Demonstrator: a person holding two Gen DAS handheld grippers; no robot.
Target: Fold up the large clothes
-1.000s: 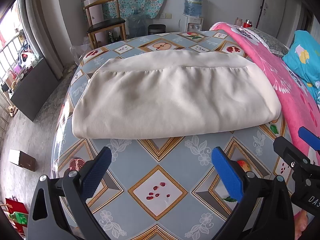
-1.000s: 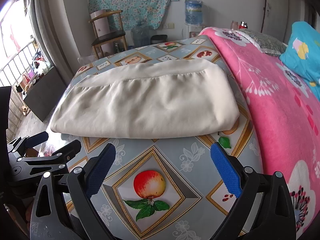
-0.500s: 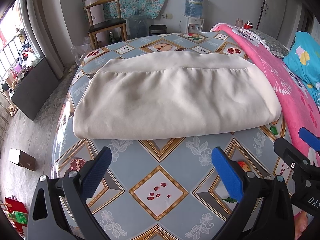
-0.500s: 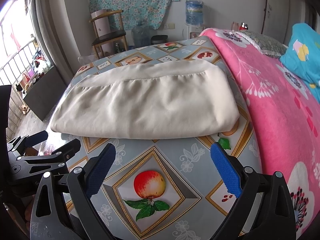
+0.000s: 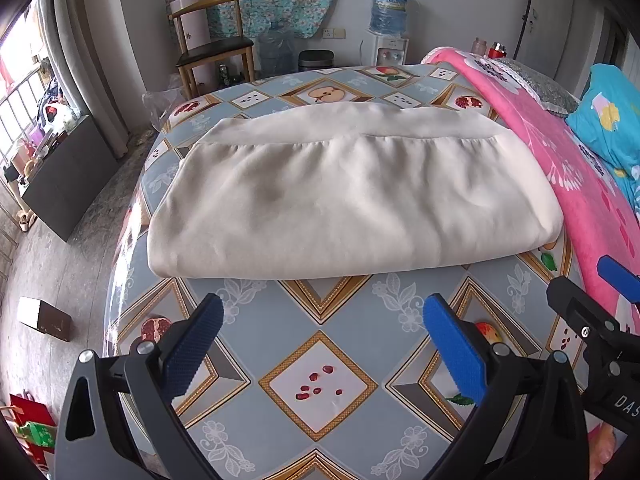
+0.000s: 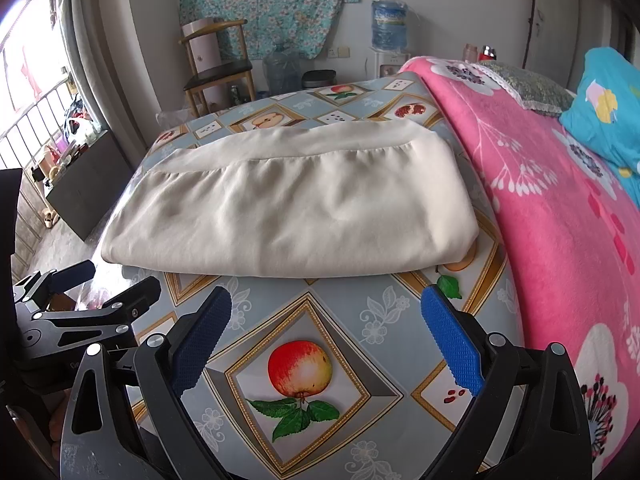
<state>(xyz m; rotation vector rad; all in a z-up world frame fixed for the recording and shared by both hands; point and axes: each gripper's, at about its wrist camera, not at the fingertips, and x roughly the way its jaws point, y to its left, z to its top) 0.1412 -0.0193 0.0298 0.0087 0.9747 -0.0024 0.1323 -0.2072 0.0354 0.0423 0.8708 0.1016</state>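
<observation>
Nothing moved, folded cloth (image 5: 352, 196) near table edge (image 5: 120, 280)

Cream garment (image 5: 352, 196), folded flat, lying on patterned tablecloth (image 5: 320, 360)

Matt cream cloth garment (image 5: 352, 196) lies on glossy plastic table cover (image 5: 320, 320).

My left gripper (image 5: 320, 350) and right gripper (image 6: 325, 338): side by side, level, blue-padded fingers spread wide, nothing held.
</observation>
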